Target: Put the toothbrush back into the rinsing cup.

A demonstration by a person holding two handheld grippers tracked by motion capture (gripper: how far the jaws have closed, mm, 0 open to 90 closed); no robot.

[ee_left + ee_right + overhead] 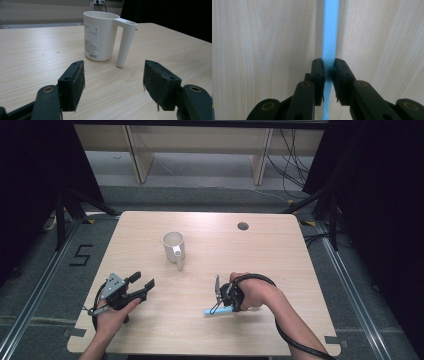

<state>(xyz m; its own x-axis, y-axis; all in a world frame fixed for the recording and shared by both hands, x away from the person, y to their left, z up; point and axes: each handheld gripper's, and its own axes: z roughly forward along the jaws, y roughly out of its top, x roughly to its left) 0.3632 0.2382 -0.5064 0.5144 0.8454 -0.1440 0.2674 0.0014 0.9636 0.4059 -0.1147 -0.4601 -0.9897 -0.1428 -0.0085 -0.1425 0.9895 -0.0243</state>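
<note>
Right gripper (328, 68) jaws are clamped on a thin light-blue plastic stick (330, 30), pads pressed flat on both of its sides. Right gripper view: stick runs straight up from between the pads across the pale wood, and a short bit of it pokes out below the pads toward the camera. Can't tell exactly what the stick is; ribbed texture along its upper part.

High view: right hand (255, 292) sits at the near right part of the table (280, 250), gripper pointing left and down toward the near edge. Blue stick's free end (209, 312) shows just left of the gripper, low over the tabletop; can't tell whether it touches the wood or is slightly lifted.

Left gripper (142, 284) is at the near left, held by the left hand (112, 312), jaws wide apart, nothing between them. Left gripper view: both black pads (75, 83) spread, bare table between, hovering low over the surface.

White cup (100, 35) stands upright ahead of the left gripper, well beyond the pads, not touched. It has a side tube (125, 42) attached at the rim, running down to the table, and a printed label on the wall. In the high view the cup (173, 245) is near the table's middle, well apart from the right gripper and the stick.
</note>
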